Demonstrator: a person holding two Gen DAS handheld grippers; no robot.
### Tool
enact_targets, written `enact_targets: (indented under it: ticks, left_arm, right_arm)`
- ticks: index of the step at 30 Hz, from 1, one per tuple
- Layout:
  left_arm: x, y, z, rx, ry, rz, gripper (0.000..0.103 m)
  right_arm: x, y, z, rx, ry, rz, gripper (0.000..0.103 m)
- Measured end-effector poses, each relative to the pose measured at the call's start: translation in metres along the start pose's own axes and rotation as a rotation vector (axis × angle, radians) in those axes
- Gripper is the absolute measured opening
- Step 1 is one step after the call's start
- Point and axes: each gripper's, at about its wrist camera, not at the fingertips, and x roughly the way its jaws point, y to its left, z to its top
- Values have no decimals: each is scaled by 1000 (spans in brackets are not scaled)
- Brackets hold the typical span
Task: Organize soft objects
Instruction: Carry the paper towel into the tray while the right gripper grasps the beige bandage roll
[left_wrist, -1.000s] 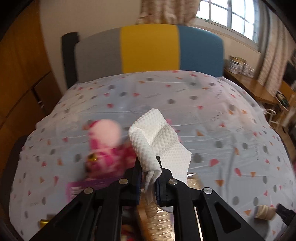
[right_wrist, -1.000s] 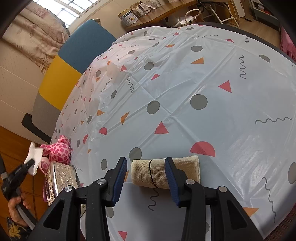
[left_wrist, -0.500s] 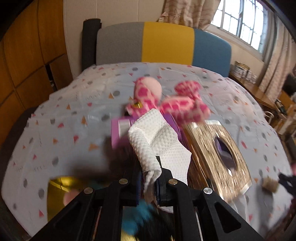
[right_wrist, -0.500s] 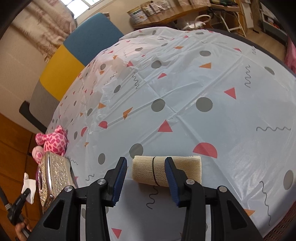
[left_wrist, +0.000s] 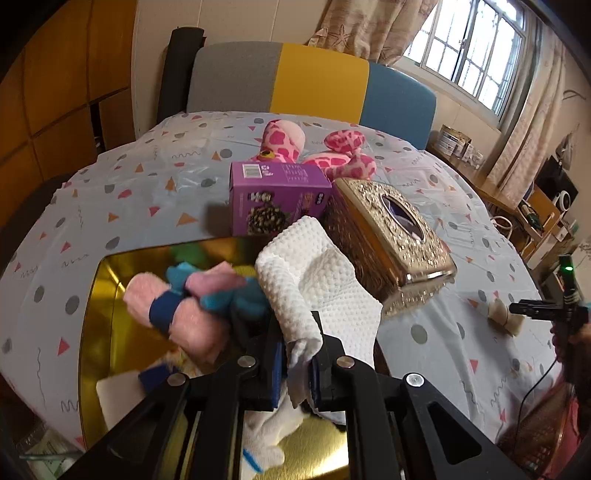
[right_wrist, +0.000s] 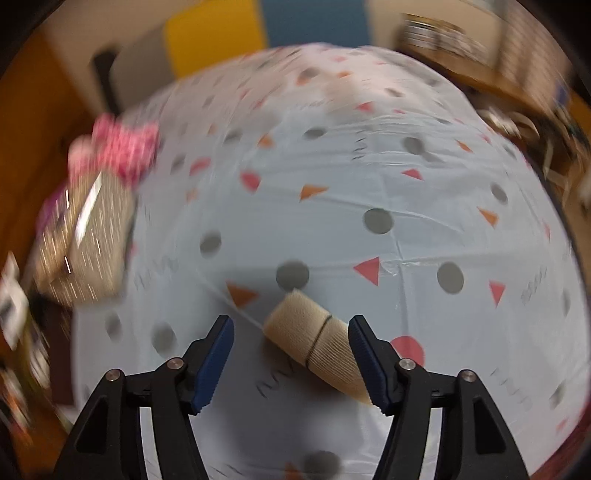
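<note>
Left wrist view: the left gripper (left_wrist: 298, 363) pinched a white dimpled cloth (left_wrist: 317, 280) above a gold tray (left_wrist: 110, 295), with rolled pink towels (left_wrist: 177, 310) at nine o'clock.

Right wrist view: the right gripper (right_wrist: 291, 360) had just been opening, fingers spread around a beige roll (right_wrist: 314, 338) lying on the desk (right_wrist: 406, 221).
</note>
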Motion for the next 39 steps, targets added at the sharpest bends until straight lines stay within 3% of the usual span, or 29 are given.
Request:
enact_targets:
  ticks: [6,9,17,23,28,33,35,37,39]
  left_arm:
    - [-13,3,-15,0,-8,-3,12]
    - [-21,10,-19,-22,-15,1,12]
    - [-44,59,-34,-175,-36,63,12]
    - [-59,100,-49,-313,-56,97,12]
    - [-55,109,-55,-364,-48,71,12]
    - [-27,102,-53,-343,5,115,13]
    - [-15,101,-53,-324,25,166,18]
    - [-3,101,-54,-313,42,184,29]
    - [3,99,-55,-295,51,228,58]
  right_arm:
    - [31,6,-3,-193,136,-192,65]
    - [45,6,-5,-208,167,-254,52]
    - [49,4,-2,-111,66,-278,45]
    - [51,-1,-1,13,35,-208,48]
    - [57,5,-3,3,49,-229,47]
    - [57,13,-4,-18,31,-270,45]
    - [57,13,-3,-13,30,-267,45]
    - [58,12,-2,-8,28,-268,46]
    - [56,13,-2,-7,25,-270,46]
